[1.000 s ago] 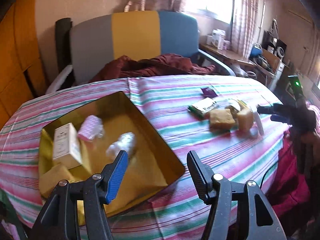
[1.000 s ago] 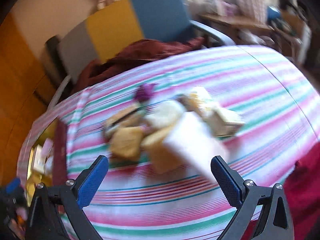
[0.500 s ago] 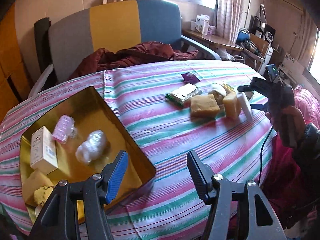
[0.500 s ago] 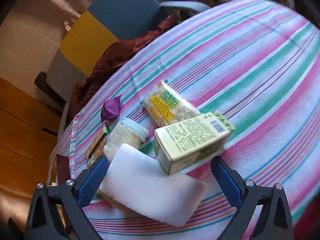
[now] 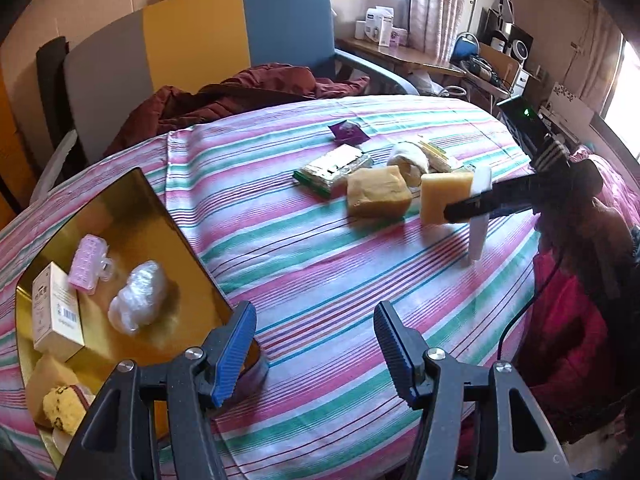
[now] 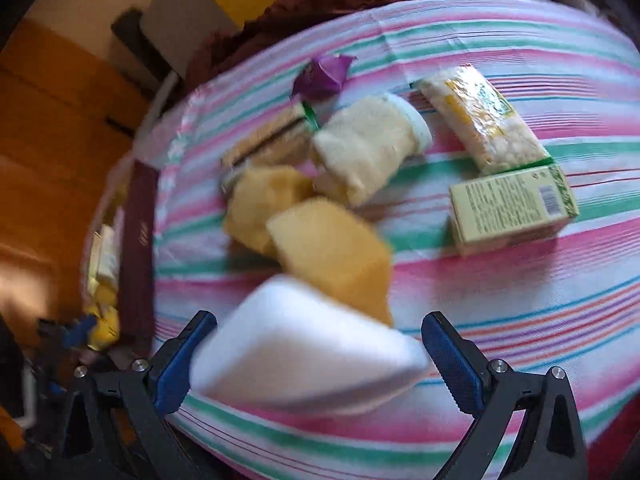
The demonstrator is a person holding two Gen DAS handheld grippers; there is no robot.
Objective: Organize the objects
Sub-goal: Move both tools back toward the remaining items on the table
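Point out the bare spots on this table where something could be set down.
Bare cloth between the gold tray and the yellow sponge; also the near edge beyond the left gripper. Crowded: the pile around the green box.

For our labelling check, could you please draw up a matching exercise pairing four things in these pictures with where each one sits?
Things:
1. pink ridged plastic clip
2. purple crumpled wrapper
3. flat white foam block
4. pale green printed carton

Places:
A. on the striped cloth, beside a clear packet of yellow snacks
B. inside the gold tray
C. between the open fingers of the right gripper
D. on the cloth at the far side of the pile

Pairs: 1-B, 2-D, 3-C, 4-A
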